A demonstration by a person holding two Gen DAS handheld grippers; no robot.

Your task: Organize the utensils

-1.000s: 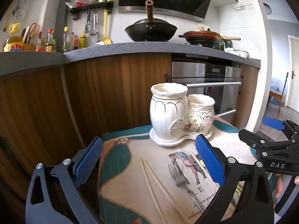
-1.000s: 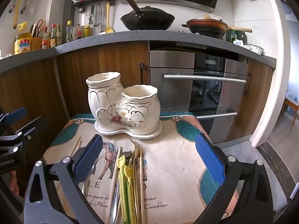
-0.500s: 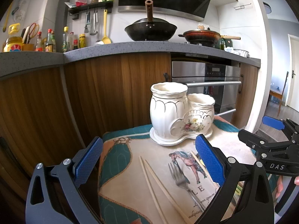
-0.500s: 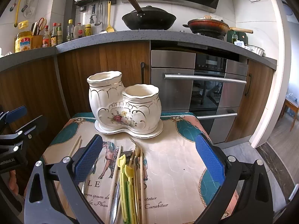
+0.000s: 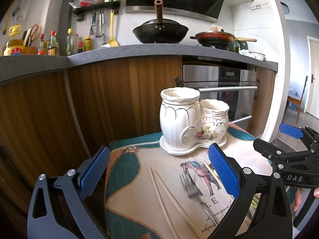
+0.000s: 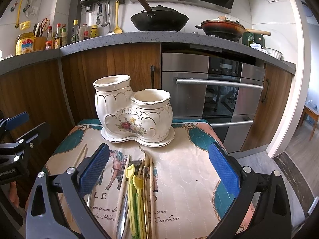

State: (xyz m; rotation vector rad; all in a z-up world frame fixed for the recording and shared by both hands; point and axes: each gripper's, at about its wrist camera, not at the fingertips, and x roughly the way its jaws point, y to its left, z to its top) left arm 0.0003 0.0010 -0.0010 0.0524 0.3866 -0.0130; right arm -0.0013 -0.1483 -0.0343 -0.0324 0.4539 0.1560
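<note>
Two chopsticks [image 5: 165, 197] between left gripper [image 5: 159, 171] jaws

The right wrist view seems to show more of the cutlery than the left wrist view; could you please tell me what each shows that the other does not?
Only the right wrist view shows the yellow-green plastic utensils bunched with other cutlery between the open right hand-held gripper.

Only the left wrist view shows the metal fork fully, tines toward the holder, beside a loose chopstick pair, between the open left hand-held gripper.

Both show the empty white two-cup ceramic holder on the printed cloth, and the kitchen counter behind.
</note>
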